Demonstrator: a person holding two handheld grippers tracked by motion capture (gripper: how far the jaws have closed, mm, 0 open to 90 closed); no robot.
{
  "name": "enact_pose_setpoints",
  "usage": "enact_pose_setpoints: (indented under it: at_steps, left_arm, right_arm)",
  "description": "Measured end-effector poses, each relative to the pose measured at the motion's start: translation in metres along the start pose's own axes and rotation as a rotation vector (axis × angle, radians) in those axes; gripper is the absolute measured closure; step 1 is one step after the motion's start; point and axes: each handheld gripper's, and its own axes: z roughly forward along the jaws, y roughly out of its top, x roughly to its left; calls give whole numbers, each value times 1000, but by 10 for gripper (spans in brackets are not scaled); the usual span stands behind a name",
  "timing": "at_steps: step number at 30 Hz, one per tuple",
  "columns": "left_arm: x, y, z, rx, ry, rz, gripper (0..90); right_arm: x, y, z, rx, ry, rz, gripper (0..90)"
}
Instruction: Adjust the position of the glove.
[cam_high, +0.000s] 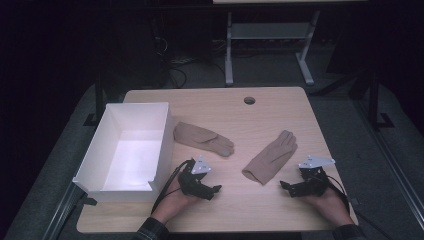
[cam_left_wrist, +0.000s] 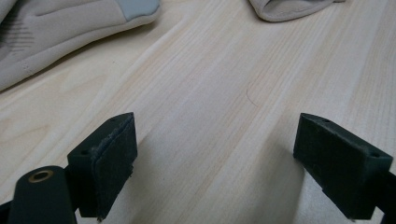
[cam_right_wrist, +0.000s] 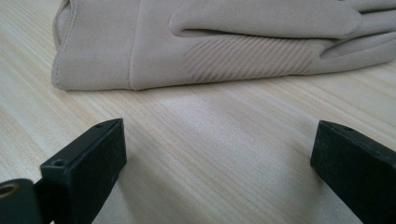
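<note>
Beige gloves lie on the wooden table (cam_high: 260, 107) — left glove (cam_high: 202, 138) just beside the white box (cam_high: 97, 150), right glove (cam_high: 271, 157) nearer the middle. Left gripper (cam_high: 216, 189) rests below the left glove, jaws spread wide, nothing between them. Right gripper (cam_high: 284, 186) sits just right of the right glove's cuff — also released, empty, cuff close ahead of its jaws.
</note>
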Motion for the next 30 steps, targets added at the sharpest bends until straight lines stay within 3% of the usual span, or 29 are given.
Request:
enact_pose_setpoints:
  at_steps: [7, 10, 11, 13, 19, 21, 22, 25, 26, 27, 28, 30]
  left_arm:
    - [1, -2, -2, 3, -15, 18, 129]
    - [1, -2, -2, -1, -15, 12, 129]
    - [0, -2, -2, -2, -15, 12, 129]
    - [0, -2, -2, -2, -13, 9, 128]
    - [0, -2, -2, -2, -7, 9, 128]
    - [1, -2, -2, -3, -5, 13, 128]
    - [1, -2, -2, -3, -5, 13, 127]
    - [0, -2, -2, -5, -5, 5, 127]
    - [0, -2, -2, -5, -5, 5, 127]
    - [-1, -1, -1, -8, -2, 0, 127]
    - [-1, -1, -1, -8, -2, 0, 127]
    - [-1, -1, -1, -4, -4, 9, 127]
  right_arm:
    - [1, -1, -1, 2, 2, 3, 32]
    - [1, 0, -4, 10, 4, 16, 91]
    - [0, 2, -6, 14, 19, 35, 158]
    - [0, 4, -9, 15, 46, 40, 195]
    - [8, 15, -12, 7, 80, 16, 350]
    - [10, 20, -13, 2, 91, -2, 454]
    - [10, 20, -13, 2, 91, -2, 454]
    - [16, 31, -13, -9, 147, -25, 709]
    - [16, 31, -13, -9, 147, -25, 709]
    - [19, 36, -11, -12, 159, -41, 789]
    - [19, 36, -11, -12, 159, -41, 789]
    - [21, 44, -8, -16, 195, -55, 875]
